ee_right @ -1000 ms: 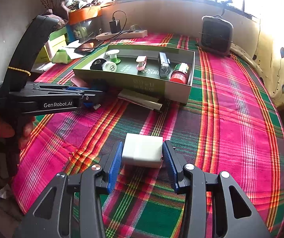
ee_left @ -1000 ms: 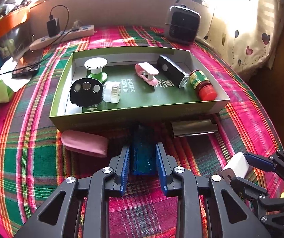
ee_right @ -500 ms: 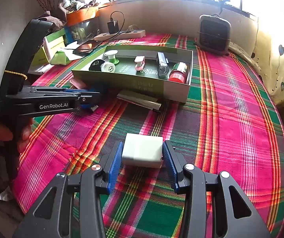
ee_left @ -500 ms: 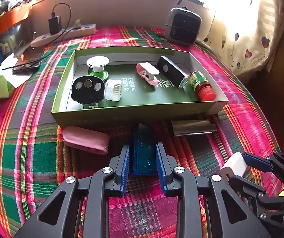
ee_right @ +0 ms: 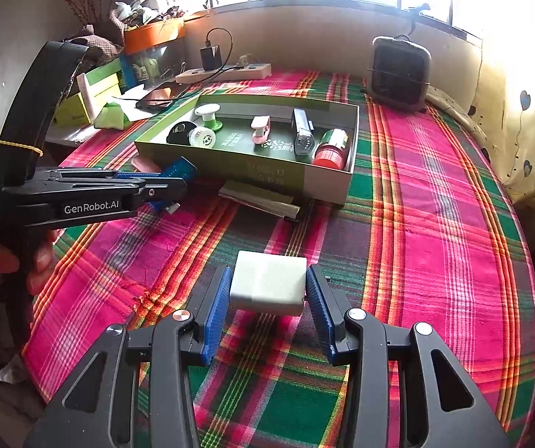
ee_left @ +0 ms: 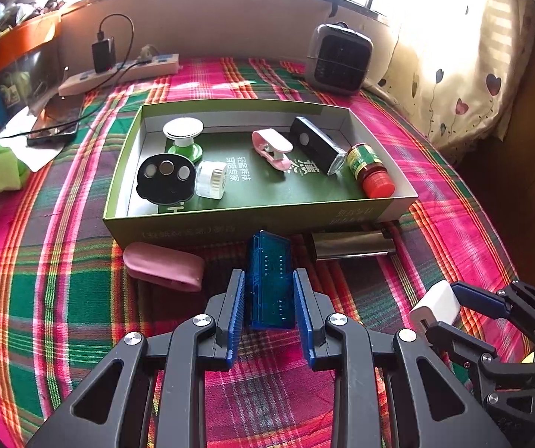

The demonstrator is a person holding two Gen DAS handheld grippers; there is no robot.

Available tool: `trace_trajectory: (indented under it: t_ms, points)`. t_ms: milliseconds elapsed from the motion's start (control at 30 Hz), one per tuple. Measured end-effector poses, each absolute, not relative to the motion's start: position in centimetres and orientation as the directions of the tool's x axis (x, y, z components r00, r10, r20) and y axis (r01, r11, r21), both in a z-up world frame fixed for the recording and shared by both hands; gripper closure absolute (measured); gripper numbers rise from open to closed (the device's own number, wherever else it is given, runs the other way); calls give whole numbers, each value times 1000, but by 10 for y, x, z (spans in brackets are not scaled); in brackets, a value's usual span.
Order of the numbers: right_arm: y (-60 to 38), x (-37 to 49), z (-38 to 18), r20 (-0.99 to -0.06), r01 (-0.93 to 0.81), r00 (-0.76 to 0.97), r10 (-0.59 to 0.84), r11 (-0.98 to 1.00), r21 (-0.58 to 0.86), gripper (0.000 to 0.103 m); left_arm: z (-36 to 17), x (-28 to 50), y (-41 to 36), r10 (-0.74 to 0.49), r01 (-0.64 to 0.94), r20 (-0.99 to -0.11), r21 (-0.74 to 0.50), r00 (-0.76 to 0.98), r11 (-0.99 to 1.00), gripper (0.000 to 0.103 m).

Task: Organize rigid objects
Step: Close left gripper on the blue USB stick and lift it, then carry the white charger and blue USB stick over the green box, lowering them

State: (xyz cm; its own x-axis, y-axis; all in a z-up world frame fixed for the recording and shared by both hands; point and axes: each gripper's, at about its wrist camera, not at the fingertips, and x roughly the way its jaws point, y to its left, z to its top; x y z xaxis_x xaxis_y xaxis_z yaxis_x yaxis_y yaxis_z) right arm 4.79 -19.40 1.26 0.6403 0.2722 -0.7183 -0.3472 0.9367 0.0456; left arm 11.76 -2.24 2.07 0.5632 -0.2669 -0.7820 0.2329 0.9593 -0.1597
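Left gripper (ee_left: 269,291): clamped on translucent blue plastic case (ee_left: 270,280), now lifted toward green cardboard tray (ee_left: 207,220), frame centre.
Right gripper (ee_right: 266,291): unchanged, pinching white square charger block (ee_right: 267,280).

"GenRobot.AI" — left hand-held gripper (ee_right: 172,186)

We note a translucent blue case (ee_left: 270,283), a white charger block (ee_right: 268,283), blue ribbed fingers (ee_left: 237,319), a green box (ee_left: 200,220), a pink pouch (ee_left: 165,267), and a pink-green plaid cloth (ee_right: 435,224).
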Motion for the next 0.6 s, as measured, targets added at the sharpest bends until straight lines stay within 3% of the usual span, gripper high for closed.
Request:
trace_trajectory:
  t_ms: [600]
  points:
    - [-184,56,34,-685,-346,677,270,938,27,60,52,115,-17,-304,266,-732,-172,610,949,78]
